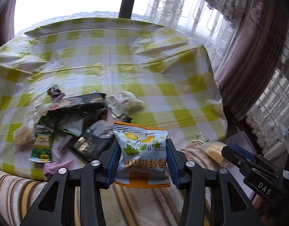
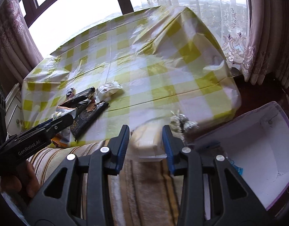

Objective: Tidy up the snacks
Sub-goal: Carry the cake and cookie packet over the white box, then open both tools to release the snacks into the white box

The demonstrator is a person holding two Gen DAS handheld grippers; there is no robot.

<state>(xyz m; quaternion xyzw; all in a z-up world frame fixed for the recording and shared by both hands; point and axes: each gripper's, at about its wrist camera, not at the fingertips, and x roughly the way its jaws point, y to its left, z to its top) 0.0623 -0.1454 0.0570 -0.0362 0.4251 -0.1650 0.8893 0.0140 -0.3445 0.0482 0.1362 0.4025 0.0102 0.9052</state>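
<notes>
The left gripper [image 1: 142, 160] clamps a light, crinkly orange-trimmed snack packet [image 1: 141, 150] across its puffed middle, the right gripper [image 2: 146, 146] pinches a soft pale wrapped cake [image 2: 147, 146], both above the striped cloth [image 2: 144, 188] near the white box [image 2: 257, 150], where a gentle squeeze seems wise

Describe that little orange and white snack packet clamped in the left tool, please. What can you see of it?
The snack packet is a small, puffy, glossy plastic pouch, white with orange crimped ends, printed with yellow fruit, green leaves, orange characters and a date. It is sealed and seen upside down. The left gripper holds it clear of the checked tablecloth, a blue pad pressing each side; nothing else touches it.
</notes>
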